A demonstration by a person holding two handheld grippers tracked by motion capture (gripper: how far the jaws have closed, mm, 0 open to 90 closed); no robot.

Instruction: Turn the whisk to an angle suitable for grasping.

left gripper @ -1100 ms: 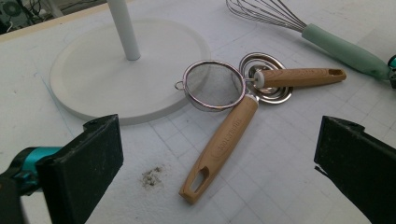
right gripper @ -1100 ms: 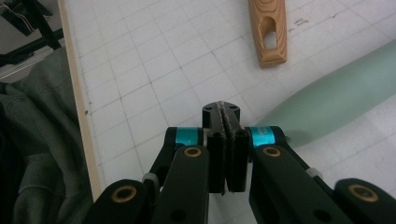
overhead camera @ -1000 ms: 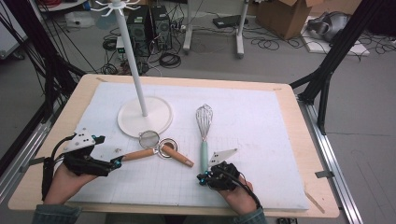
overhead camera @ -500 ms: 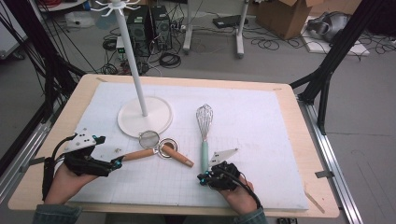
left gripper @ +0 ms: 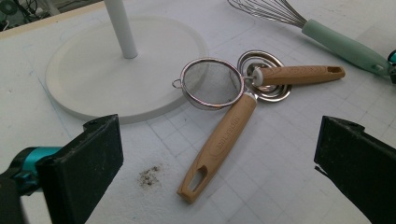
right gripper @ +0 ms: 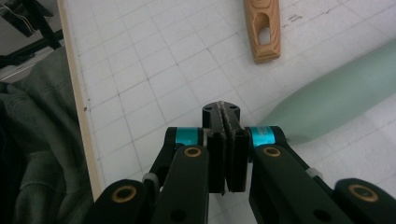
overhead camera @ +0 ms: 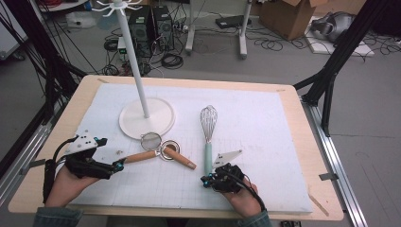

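A small mesh strainer (left gripper: pixel 211 84) with a wooden handle (left gripper: pixel 219 144) lies on the white mat, its rim against the white stand's base (left gripper: pixel 107 70). A second wooden-handled utensil with a round metal head (left gripper: pixel 264 81) crosses it. My left gripper (left gripper: pixel 219 140) is open wide, its jaws on either side of the strainer handle's end without touching it; it sits at the mat's front left (overhead camera: pixel 116 165). A whisk (overhead camera: pixel 208 118) with a mint handle (right gripper: pixel 336 102) lies mid-table. My right gripper (right gripper: pixel 223 112) is shut on nothing, just beside the whisk handle's near end (overhead camera: pixel 206 179).
The white stand's pole (overhead camera: pixel 137 61) rises from its round base (overhead camera: pixel 146 120) at the back left. A dark smudge (left gripper: pixel 149 175) marks the mat near the left jaws. The table's front edge (right gripper: pixel 79 107) runs close behind the right gripper.
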